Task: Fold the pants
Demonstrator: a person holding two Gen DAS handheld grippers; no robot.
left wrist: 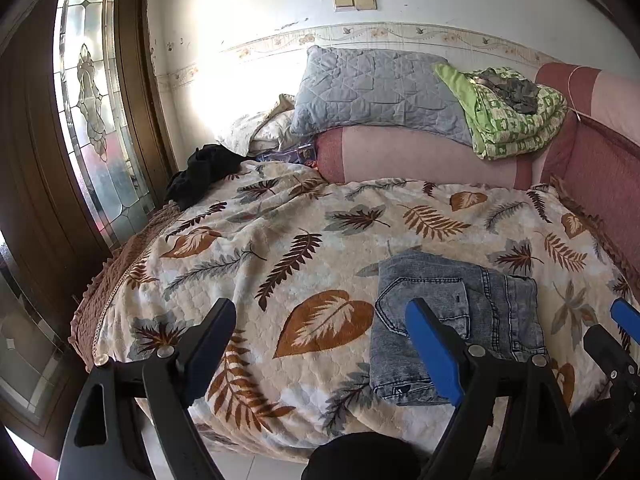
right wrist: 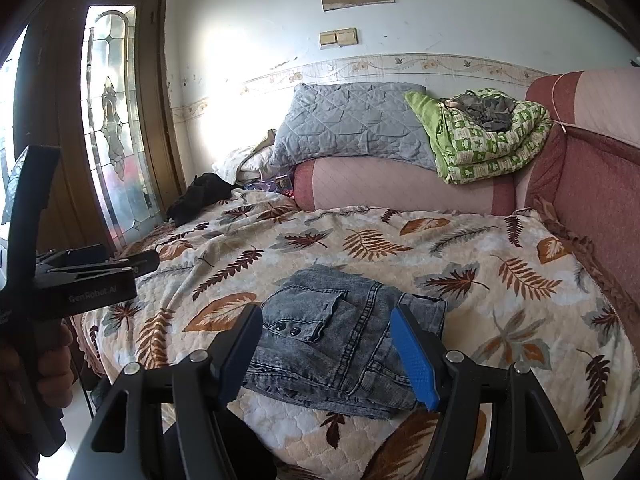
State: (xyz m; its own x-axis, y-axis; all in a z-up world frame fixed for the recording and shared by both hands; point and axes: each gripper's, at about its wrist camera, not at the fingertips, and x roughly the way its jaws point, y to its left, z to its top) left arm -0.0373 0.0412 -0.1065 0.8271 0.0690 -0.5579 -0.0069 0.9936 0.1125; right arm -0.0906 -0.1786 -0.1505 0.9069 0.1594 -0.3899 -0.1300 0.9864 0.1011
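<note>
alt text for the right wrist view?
Folded grey-blue jeans lie on a leaf-print bedspread, framed between the open, empty fingers of the right gripper. The left gripper shows at the left edge; a grey pillow and green quilt sit behind.

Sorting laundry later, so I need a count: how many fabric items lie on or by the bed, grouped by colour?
Blue-grey denim pants: 1
Grey quilted pillow: 1
Green patterned quilt: 1
Black garment: 1
Leaf-print bedspread: 1
Total: 5
</note>
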